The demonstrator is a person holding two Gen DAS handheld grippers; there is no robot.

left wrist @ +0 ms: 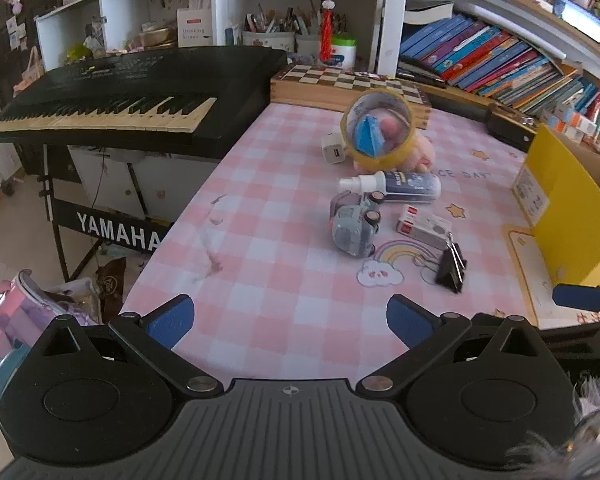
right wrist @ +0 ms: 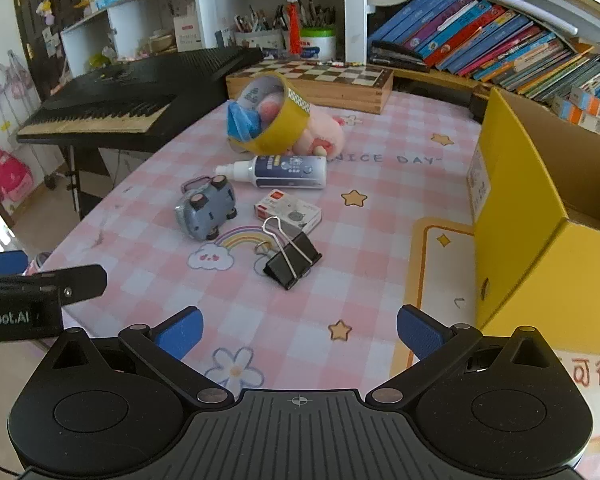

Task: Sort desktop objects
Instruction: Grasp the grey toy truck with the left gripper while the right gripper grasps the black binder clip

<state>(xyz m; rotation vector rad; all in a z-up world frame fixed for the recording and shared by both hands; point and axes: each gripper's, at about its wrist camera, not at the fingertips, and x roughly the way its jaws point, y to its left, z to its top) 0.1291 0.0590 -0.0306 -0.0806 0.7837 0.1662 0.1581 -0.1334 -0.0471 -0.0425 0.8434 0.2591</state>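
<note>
My left wrist camera looks down its fingers from the desk's near left edge; my right sits nearer the yellow box [right wrist: 540,216]. Both face the shelves, sharing the toy car [left wrist: 354,226] [right wrist: 207,208] cluster mid-desk.

1. A black Yamaha keyboard [left wrist: 112,92] stands on its stand just left of the desk.
2. A wooden chessboard box [right wrist: 320,78] lies at the desk's back edge.
3. Leaning books [right wrist: 488,40] fill the shelf on the right.
4. Pen pots [left wrist: 268,38] sit in the white shelving behind.
</note>
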